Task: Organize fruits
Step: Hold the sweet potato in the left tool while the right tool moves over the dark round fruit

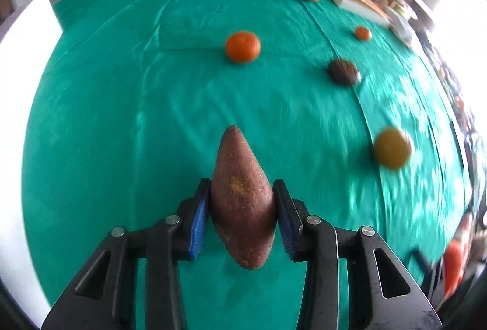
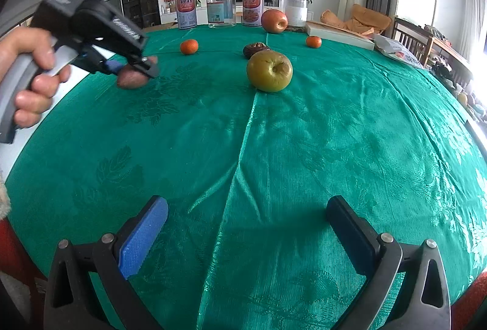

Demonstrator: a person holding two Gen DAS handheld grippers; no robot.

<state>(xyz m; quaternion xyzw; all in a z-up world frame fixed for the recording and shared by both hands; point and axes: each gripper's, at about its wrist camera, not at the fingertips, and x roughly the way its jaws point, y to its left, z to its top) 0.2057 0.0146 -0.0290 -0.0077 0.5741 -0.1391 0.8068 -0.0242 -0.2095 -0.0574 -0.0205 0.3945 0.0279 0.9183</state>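
Counted on the desk [image 2: 274, 147], under its green cloth: two small tangerines, one left of centre [image 2: 189, 46] and one to the right [image 2: 313, 41]; one red apple [image 2: 274, 21] at the far edge; one green-yellow apple [image 2: 269, 71] nearest the middle, stem hollow turned toward the right wrist camera; one dark brown wrinkled fruit [image 2: 255, 50] just behind that green apple. Counted along the far edge: two printed cans [image 2: 186, 12] [image 2: 253, 8], one clear jar [image 2: 221, 7] between them, one white-bodied jar [image 2: 294, 10] to the right, and a flat white box [image 2: 339, 34] beside it. Found the sweet potato [image 1: 242, 199] clamped in the left tool [image 1: 243, 217], blue pads [image 1: 199, 223] pressed on both flanks around its thickest part, held above the cloth near the desk's left side. Looked reddish brown and rough, spindle-shaped, tapered to a narrow tip pointing away from the camera, with a yellowish scuff on its upper face and a blunter end hanging toward the lens. Seen from the right wrist as a small reddish lump [image 2: 131, 78] under the black tool, gripped by a bare hand [image 2: 30, 77]. Saw the right tool [image 2: 247, 226] spread wide apart, holding nothing, low over the cloth on the near side, well apart from all the fruit.
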